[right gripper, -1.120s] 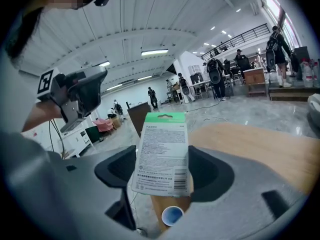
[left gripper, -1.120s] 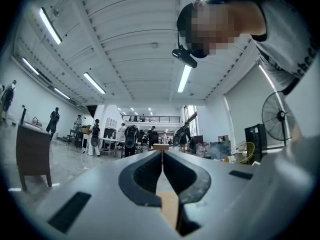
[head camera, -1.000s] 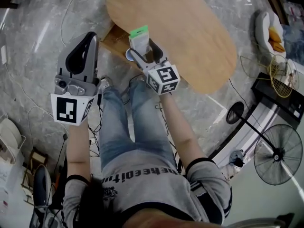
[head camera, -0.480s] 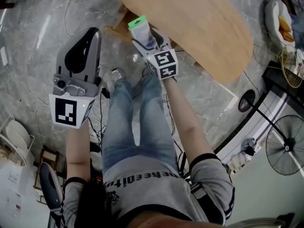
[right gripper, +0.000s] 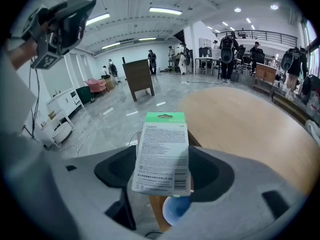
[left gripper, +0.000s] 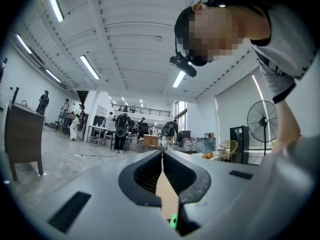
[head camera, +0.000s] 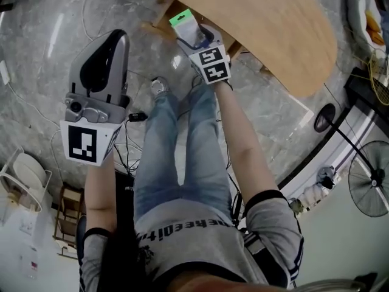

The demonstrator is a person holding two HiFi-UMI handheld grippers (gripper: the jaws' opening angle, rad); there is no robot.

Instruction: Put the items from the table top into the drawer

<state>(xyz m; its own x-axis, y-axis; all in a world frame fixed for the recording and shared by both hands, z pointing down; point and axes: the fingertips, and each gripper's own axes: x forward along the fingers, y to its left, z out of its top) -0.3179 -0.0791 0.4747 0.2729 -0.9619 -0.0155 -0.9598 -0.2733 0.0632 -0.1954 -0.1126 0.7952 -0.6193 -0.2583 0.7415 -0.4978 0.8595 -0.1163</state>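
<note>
right gripper [head camera: 193, 38] [right gripper: 162, 170]: its two jaws are clamped on a packet [head camera: 185, 26] [right gripper: 162, 154], a white card with a green top strip, small print and a barcode. in the right gripper view the card stands upright between the dark jaw pads. a pale blue round shape [right gripper: 176, 210] shows just under it; i cannot tell what it is. the marker cube [head camera: 211, 64] sits behind the jaws, at the end of the person's outstretched right arm.

left gripper [head camera: 115, 36] [left gripper: 162, 153]: jaws pressed together along their whole length, nothing between them. it is raised and points away from the body, well apart from the right gripper. it also shows in the right gripper view, at upper left [right gripper: 60, 21].

the packet hangs in the air just beside the near edge of the oval wooden table [head camera: 273, 29] [right gripper: 240, 119], above the grey marble floor [head camera: 36, 59].

compared with a second ago, the right gripper and packet sit higher in the head view, farther out from the body. the packet, which then overlapped the table's edge, now lies just off it and leans to the left. the table has slid up and right in the picture. the left gripper has hardly moved and remains closed.

further out: the person's jeans-clad legs [head camera: 176, 151], a standing fan [head camera: 371, 187] [left gripper: 262, 129] and a dark wooden cabinet [right gripper: 139, 78].
</note>
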